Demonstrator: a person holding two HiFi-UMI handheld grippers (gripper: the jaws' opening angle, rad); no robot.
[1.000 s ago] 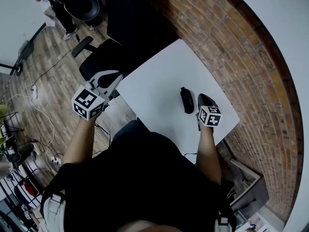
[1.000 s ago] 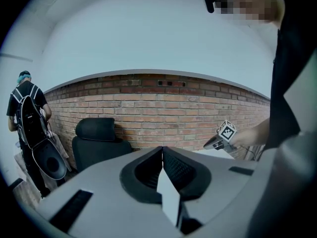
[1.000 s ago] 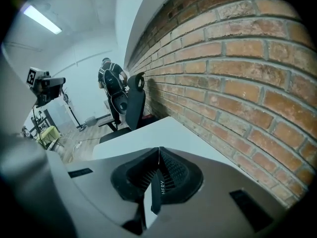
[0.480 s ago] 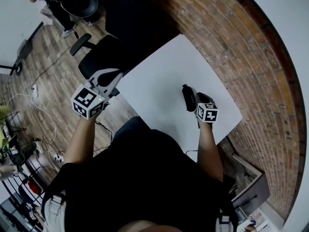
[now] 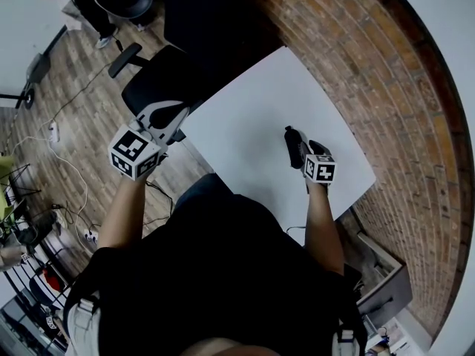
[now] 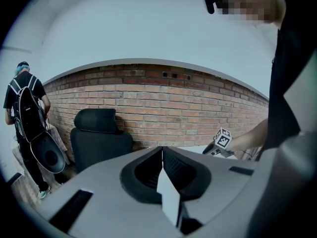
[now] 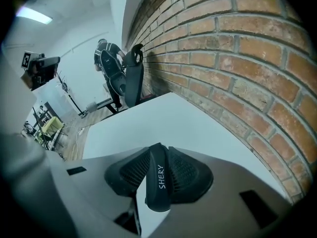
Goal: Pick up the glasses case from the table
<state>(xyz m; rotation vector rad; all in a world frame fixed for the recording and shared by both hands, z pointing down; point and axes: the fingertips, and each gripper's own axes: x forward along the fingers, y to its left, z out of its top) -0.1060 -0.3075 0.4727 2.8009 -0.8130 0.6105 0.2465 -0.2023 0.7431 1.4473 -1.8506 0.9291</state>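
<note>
A black glasses case [image 5: 292, 142] lies on the white table [image 5: 252, 102] near its right side. My right gripper [image 5: 301, 149] is lowered over the case's near end. In the right gripper view the case [image 7: 159, 180], printed with white letters, sits in the gap between the ribbed black pads [image 7: 185, 175]; the jaws have just been opening around it and stand open. Off the table's left edge, my left gripper [image 5: 177, 123] hangs above the floor. Its pads [image 6: 176, 170] meet at the tips [image 6: 162, 151] with nothing between them.
A brick wall [image 5: 386, 102] runs along the table's far and right sides. A black office chair [image 5: 159, 80] stands off the far left corner. Cables and a power strip [image 5: 53, 132] lie on the wooden floor. A person with a backpack [image 6: 27, 123] stands far left.
My right gripper has come down and forward from beside the case's near end until its jaws are over the case. The left gripper has barely shifted.
</note>
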